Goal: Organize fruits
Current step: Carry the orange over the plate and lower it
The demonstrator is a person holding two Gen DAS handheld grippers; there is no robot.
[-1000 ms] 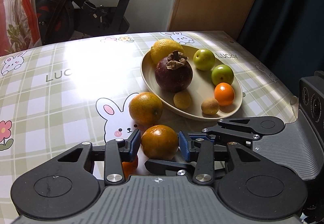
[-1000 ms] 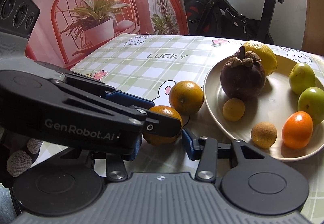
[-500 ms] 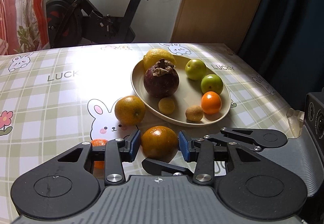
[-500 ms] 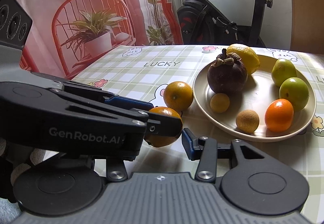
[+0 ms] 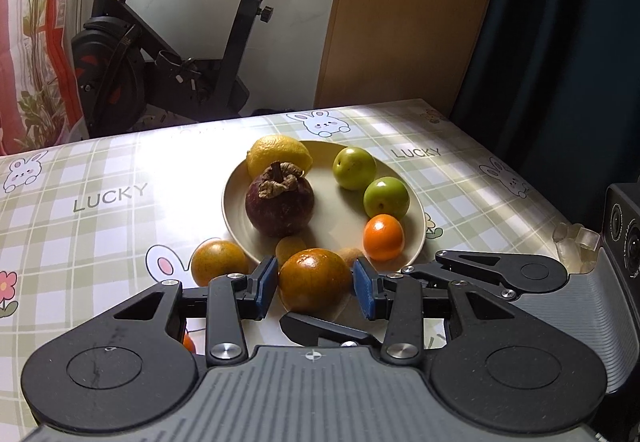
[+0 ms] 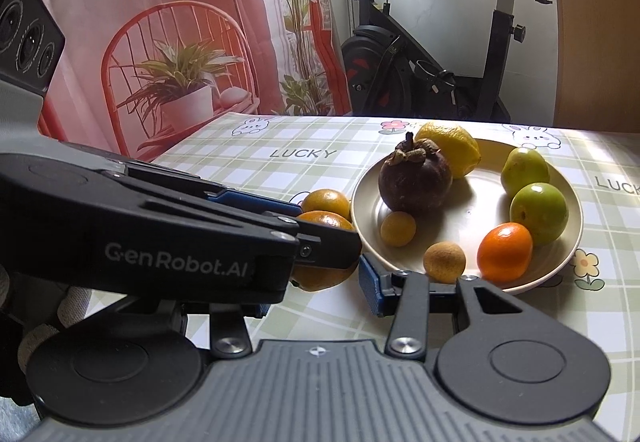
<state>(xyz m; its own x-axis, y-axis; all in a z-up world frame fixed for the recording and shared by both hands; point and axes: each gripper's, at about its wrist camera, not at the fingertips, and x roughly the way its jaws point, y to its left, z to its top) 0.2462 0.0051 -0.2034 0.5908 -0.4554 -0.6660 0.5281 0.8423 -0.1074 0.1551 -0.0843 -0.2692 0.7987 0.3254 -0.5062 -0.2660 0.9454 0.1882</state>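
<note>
My left gripper [image 5: 315, 288] is shut on a dark orange [image 5: 315, 279], held just above the checked tablecloth, before the near rim of the cream plate [image 5: 418, 218]. The plate holds a mangosteen [image 5: 280, 202], a lemon [image 5: 278, 158], two green fruits [image 5: 355, 168], a tangerine [image 5: 383, 237] and two small fruits. A second orange [image 5: 219, 262] lies on the cloth left of the plate. In the right wrist view the left gripper [image 6: 324, 228] crosses in front with the orange [image 6: 324, 274]. My right gripper [image 6: 314, 294] is open, no fruit between its pads; its left pad is mostly hidden.
An exercise bike [image 5: 168, 54] stands beyond the table's far edge, next to a wooden panel [image 5: 400, 14] and a dark curtain [image 5: 560, 42]. A clear plastic piece [image 5: 576, 238] sits at the table's right edge. A small orange fruit [image 5: 188, 342] peeks out under my left finger.
Both grippers have drawn back and risen a little, so the plate looks smaller and farther. The held orange came up off the cloth with the left gripper.
</note>
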